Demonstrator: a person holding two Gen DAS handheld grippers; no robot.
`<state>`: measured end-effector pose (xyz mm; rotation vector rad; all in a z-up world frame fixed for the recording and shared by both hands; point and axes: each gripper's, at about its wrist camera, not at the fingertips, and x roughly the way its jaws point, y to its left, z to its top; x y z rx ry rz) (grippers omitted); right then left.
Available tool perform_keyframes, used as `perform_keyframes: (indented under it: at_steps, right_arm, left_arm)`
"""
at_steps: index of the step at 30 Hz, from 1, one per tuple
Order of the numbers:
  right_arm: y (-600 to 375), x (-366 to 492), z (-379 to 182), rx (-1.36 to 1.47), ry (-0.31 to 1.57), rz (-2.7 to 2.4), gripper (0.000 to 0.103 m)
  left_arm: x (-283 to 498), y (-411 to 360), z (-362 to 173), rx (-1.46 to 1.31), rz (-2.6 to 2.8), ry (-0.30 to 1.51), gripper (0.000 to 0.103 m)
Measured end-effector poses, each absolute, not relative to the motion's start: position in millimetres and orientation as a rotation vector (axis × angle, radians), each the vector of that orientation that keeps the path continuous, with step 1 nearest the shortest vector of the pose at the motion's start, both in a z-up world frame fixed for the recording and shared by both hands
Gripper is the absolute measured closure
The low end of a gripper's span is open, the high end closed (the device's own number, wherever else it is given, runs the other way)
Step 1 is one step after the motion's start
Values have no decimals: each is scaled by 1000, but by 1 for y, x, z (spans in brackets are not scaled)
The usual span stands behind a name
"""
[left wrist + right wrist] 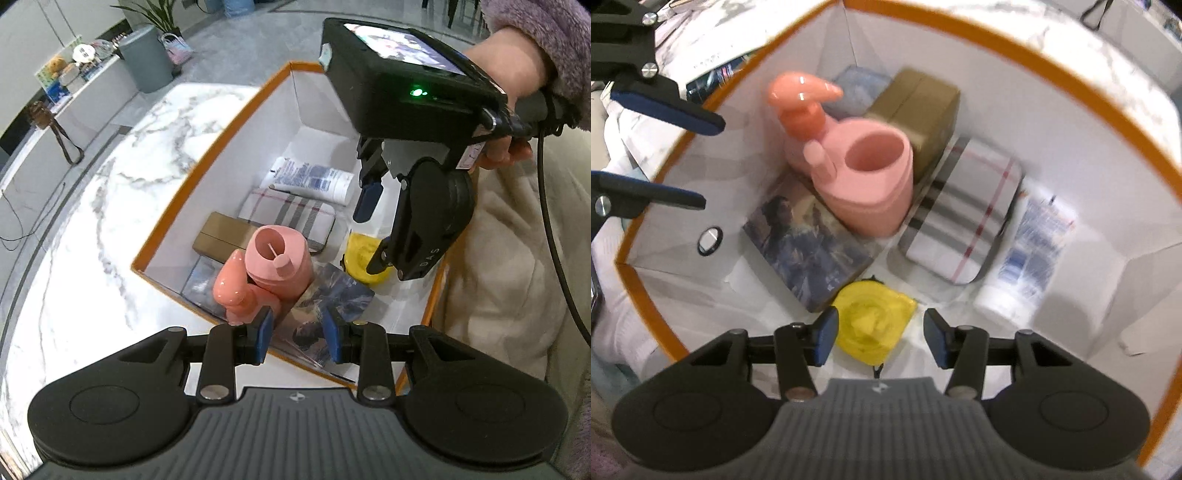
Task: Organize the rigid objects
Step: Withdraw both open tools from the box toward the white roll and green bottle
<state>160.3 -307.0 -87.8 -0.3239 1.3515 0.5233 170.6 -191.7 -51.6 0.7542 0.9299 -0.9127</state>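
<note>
An orange-rimmed white box (207,173) (1034,55) stands on a marble table. Inside are a pink pump dispenser (277,258) (864,177), a brown box (221,236) (923,110), a plaid case (291,214) (964,210), a white tube (314,179) (1030,251), a picture-printed box (332,299) (809,247) and a yellow tape measure (362,251) (871,325). My right gripper (882,341) (367,242) points down into the box, open, with the tape measure lying between its fingers and a gap at the right pad. My left gripper (299,336) (707,164) hovers open and empty over the box's near rim.
The marble table (110,221) stretches left of the box. A person's hand in a fuzzy purple sleeve (517,74) holds the right gripper, with a beige garment (498,258) close to the box's right side. A grey bin (147,59) and a counter with clutter stand beyond the table.
</note>
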Motion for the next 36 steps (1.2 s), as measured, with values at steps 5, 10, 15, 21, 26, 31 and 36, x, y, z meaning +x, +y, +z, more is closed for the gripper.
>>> perform_keyframes:
  at_steps: [5, 10, 15, 21, 26, 31, 36]
  right_arm:
    - [-303, 151, -63, -387, 1196, 467, 52]
    - [-300, 144, -28, -420, 1052, 394, 47]
    - [-276, 140, -3, -456, 956, 380, 47]
    - [-245, 139, 18, -509, 890, 385, 47]
    - [-211, 134, 31, -521, 839, 431, 47]
    - [-171, 136, 28, -492, 846, 496, 48]
    - [-132, 148, 3, -415, 907, 523, 48]
  left_arm:
    - [160, -171, -36, 699, -877, 873, 65]
    - [149, -144, -21, 646, -819, 825, 65]
    - [150, -120, -15, 609, -741, 828, 65]
    - [148, -84, -9, 559, -701, 823, 65]
    - [154, -46, -15, 510, -624, 829, 65]
    - [169, -4, -25, 467, -529, 874, 65]
    - [178, 26, -38, 412, -465, 892, 64]
